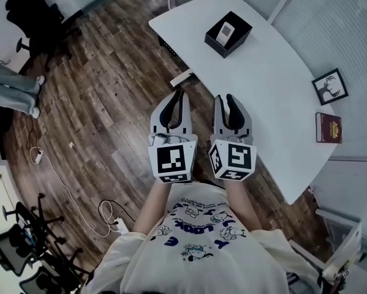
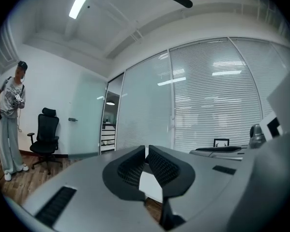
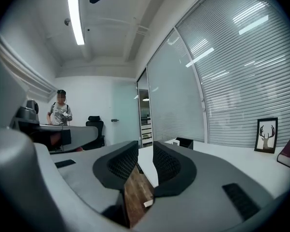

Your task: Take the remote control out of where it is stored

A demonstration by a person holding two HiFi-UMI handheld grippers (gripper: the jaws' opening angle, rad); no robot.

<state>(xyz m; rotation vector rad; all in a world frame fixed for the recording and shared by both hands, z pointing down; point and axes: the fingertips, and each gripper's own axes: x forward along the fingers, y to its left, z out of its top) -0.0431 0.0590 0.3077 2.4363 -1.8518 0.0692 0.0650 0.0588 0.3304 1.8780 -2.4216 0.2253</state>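
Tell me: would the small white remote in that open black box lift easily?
The small white remote is slim, so probably light, rigid. Resting in the open black box, it likely won't roll; walls may crowd a grip.

Person holds the left gripper and right gripper side by side, near the white table. Left jaws look closed, hard to be sure from above; right jaws slightly apart, nothing between. Black box on the table at 1 o'clock, remote control inside. Picture frame and red book at 3 o'clock. Office chair at 10.
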